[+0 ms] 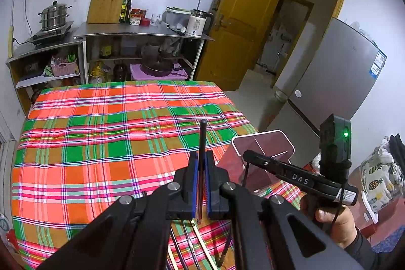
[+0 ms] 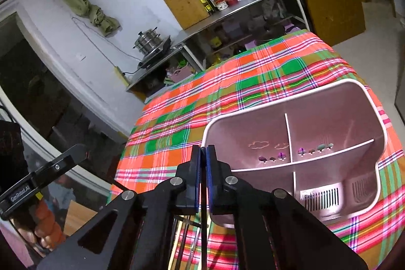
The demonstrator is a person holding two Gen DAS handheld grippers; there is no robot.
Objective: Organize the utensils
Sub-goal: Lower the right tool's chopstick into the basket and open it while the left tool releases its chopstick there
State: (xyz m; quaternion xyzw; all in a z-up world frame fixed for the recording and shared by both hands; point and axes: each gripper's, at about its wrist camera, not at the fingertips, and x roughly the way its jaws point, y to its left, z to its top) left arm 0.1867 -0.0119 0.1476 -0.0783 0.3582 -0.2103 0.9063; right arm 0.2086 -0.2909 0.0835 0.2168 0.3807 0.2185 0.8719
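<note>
Flanking plaid table (image 1: 101,143): steel counter (image 1: 141,30), fridge (image 1: 336,82), door (image 1: 243,24).

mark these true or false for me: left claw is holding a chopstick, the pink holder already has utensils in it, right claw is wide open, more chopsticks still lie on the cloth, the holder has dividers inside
1. The left claw grips a dark chopstick. True.
2. The pink holder already has utensils in it. False: its visible compartments are empty.
3. The right claw is wide open. False: its pads are closed, seemingly on a thin dark chopstick.
4. More chopsticks lie on the plaid cloth. True.
5. The holder has dividers inside. True.
</note>
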